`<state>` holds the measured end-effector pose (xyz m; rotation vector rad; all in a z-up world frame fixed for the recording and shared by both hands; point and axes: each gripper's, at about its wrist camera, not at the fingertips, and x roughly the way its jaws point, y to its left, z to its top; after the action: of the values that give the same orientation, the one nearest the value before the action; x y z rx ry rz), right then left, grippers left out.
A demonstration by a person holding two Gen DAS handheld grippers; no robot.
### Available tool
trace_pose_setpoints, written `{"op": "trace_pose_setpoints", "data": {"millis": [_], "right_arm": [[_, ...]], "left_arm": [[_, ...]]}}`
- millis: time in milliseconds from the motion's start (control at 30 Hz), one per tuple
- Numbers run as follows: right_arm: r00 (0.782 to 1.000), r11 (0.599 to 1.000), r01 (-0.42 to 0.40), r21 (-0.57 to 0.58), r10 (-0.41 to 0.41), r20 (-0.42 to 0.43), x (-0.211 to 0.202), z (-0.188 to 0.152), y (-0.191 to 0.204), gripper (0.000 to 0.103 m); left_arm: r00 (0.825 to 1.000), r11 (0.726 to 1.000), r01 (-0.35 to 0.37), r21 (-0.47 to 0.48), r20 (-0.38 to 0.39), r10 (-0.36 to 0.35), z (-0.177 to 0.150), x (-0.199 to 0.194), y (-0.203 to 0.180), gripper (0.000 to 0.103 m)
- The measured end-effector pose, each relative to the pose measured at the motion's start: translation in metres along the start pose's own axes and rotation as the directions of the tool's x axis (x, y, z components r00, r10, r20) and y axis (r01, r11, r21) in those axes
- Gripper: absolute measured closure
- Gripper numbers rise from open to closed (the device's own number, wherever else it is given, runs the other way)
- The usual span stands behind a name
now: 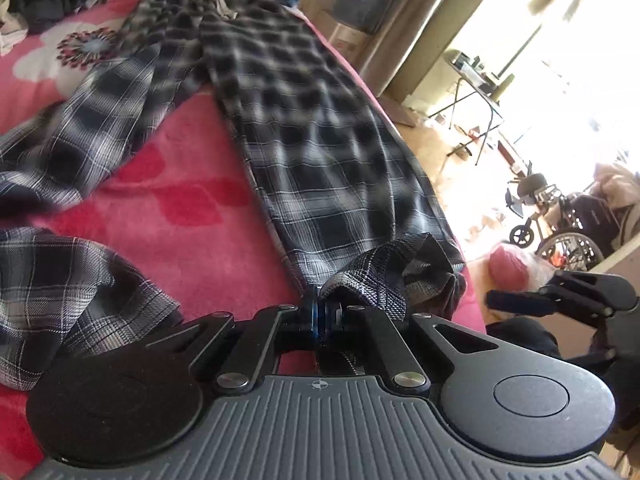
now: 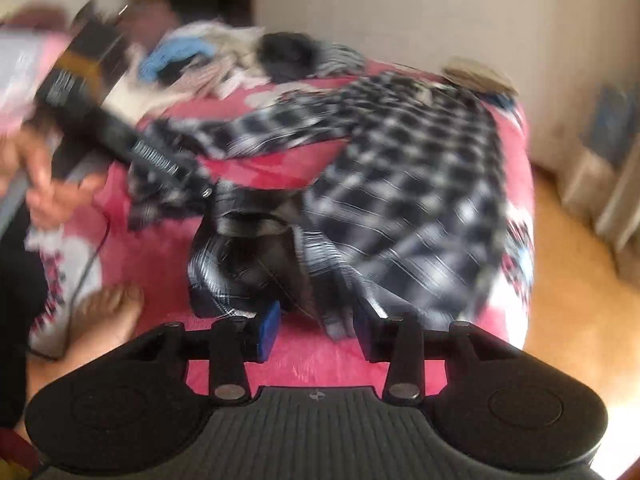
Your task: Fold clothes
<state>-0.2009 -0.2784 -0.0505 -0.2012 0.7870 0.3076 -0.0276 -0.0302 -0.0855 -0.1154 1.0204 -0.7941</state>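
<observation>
I have the left gripper (image 1: pixel 322 310) pinched tight on the cuff of one leg of the plaid pajama pants (image 1: pixel 320 128), which lie on the pink floral blanket (image 1: pixel 192 240). That leg runs lengthwise from my jaws to the waistband at the far end. My right gripper (image 2: pixel 316 330) stands part open, its blue pads clamped on nothing; the cloth lies just beyond them. The other leg sprawls off to the left, so I judge the left hand nearer to it.

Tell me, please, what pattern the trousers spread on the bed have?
The trousers are a dark blue and white plaid, clearest in the left wrist view.
</observation>
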Motion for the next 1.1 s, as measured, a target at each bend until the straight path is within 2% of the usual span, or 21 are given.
{"op": "trace_pose_setpoints", "data": {"millis": [100, 267, 333, 400, 567, 667, 767, 867, 933, 1033, 1100], "right_arm": [[0.998, 0.996, 0.06, -0.072, -0.062, -0.028, 0.017, -0.002, 0.011, 0.061], [0.992, 0.99, 0.12, -0.079, -0.123, -0.032, 0.036, -0.009, 0.009, 0.064], [0.989, 0.986, 0.141, -0.094, -0.144, -0.027, 0.039, -0.01, 0.008, 0.069], [0.987, 0.981, 0.157, -0.111, -0.16, -0.022, 0.04, -0.01, 0.006, 0.085], [0.979, 0.961, 0.2, -0.19, -0.201, 0.016, 0.026, -0.012, 0.008, 0.1], [0.984, 0.965, 0.18, -0.192, -0.179, 0.019, 0.015, -0.008, 0.003, 0.102], [0.995, 0.973, 0.104, -0.206, -0.104, 0.011, -0.007, -0.003, -0.004, 0.102], [0.999, 0.957, -0.041, -0.287, 0.033, -0.033, -0.041, -0.004, -0.008, 0.102], [0.989, 0.923, -0.141, -0.357, 0.118, -0.085, -0.063, -0.007, -0.009, 0.102], [0.961, 0.854, -0.267, -0.447, 0.2, -0.193, -0.084, -0.013, -0.007, 0.102], [0.934, 0.799, -0.342, -0.495, 0.231, -0.273, -0.092, -0.018, -0.002, 0.102]], "left_arm": [[1.0, 1.0, 0.008, -0.011, 0.007, -0.008, 0.006, 0.006, 0.006, 0.102], [1.0, 1.0, 0.007, -0.017, 0.007, -0.007, 0.008, 0.009, 0.011, 0.102], [1.0, 1.0, 0.002, -0.017, 0.01, -0.002, 0.009, 0.009, 0.014, 0.102], [1.0, 1.0, 0.004, -0.02, 0.018, -0.004, 0.01, 0.008, 0.016, 0.102], [0.999, 1.0, 0.023, -0.003, 0.032, -0.023, 0.01, 0.002, 0.017, 0.102], [0.997, 0.997, 0.066, 0.032, 0.029, -0.067, 0.01, -0.002, 0.014, 0.102], [0.99, 0.984, 0.141, 0.105, 0.011, -0.143, 0.009, -0.012, 0.006, 0.102], [0.978, 0.953, 0.209, 0.217, -0.027, -0.208, 0.006, -0.025, -0.009, 0.102], [0.971, 0.918, 0.241, 0.314, -0.074, -0.229, 0.001, -0.031, -0.024, 0.102], [0.96, 0.843, 0.277, 0.461, -0.161, -0.228, -0.012, -0.034, -0.048, 0.102], [0.952, 0.774, 0.299, 0.558, -0.226, -0.205, -0.026, -0.032, -0.064, 0.102]]}}
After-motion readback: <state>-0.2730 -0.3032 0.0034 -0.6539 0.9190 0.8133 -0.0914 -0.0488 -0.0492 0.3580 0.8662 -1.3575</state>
